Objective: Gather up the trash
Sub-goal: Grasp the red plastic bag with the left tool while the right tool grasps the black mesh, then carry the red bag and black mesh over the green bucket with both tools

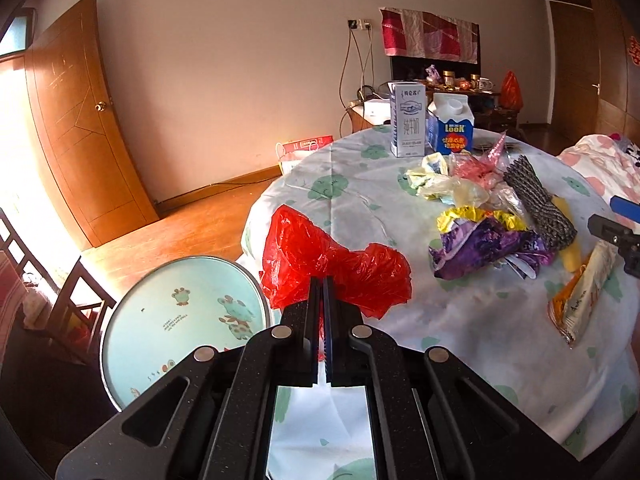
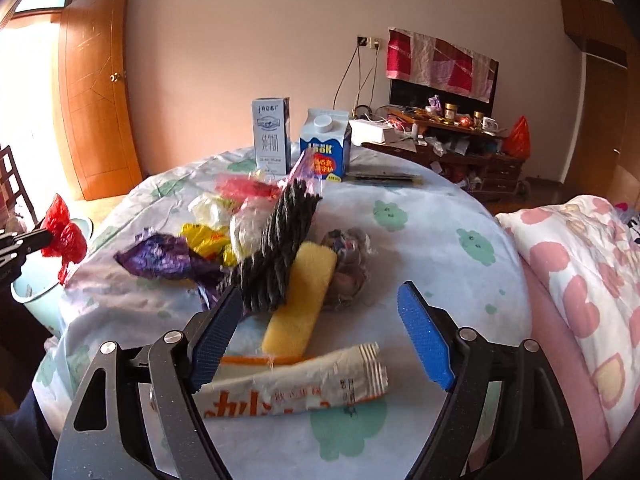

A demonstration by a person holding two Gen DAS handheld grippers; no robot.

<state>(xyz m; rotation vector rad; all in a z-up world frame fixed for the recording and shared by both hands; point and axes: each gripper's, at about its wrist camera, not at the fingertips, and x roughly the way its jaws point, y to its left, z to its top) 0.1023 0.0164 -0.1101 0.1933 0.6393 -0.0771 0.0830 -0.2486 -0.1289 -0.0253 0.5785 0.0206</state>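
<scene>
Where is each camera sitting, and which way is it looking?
Left wrist view: sits on the left gripper, looking along its shut fingers, which pinch a red bag above the table edge, beside the bin.
Right wrist view: sits on the right gripper, looking across the table past open blue pads over a white wrapper.
Both views show the two cartons and the purple wrapper.

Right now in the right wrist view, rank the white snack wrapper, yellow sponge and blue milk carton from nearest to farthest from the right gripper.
1. White snack wrapper, between the open right gripper fingers.
2. Yellow sponge, just beyond.
3. Blue milk carton, far table edge.
</scene>
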